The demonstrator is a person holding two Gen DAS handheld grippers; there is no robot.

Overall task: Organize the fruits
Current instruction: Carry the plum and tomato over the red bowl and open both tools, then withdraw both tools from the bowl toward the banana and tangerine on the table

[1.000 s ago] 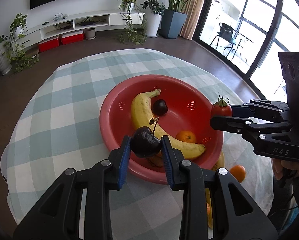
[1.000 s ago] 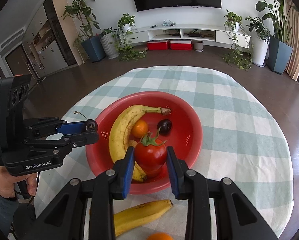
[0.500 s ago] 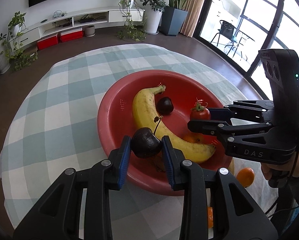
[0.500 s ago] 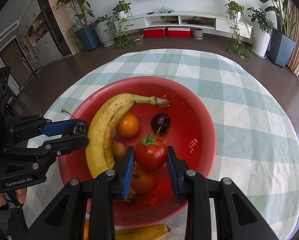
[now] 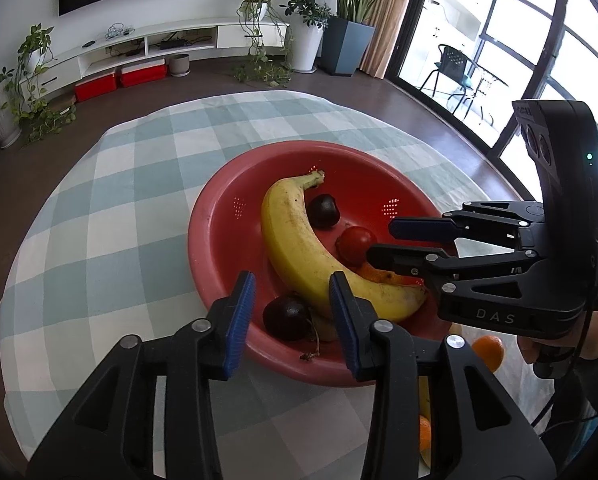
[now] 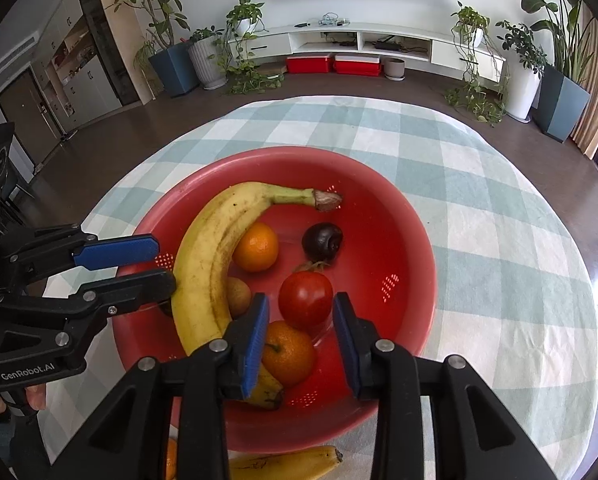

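Checked tablecloth (image 6: 479,200), red bowl (image 6: 411,248) in the middle.
Left gripper (image 5: 291,312) was opening, plum (image 5: 287,317) loose in the bowl between its pads (stem trailing); right gripper (image 6: 301,326) was opening too, tomato (image 6: 305,298) resting free.

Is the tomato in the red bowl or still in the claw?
In the bowl. The tomato rests inside the red bowl, and the right claw is opening, its pads clear of it.

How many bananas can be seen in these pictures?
2. One banana lies inside the red bowl. A second banana lies on the tablecloth beside the bowl's near rim, partly hidden by the tongs.
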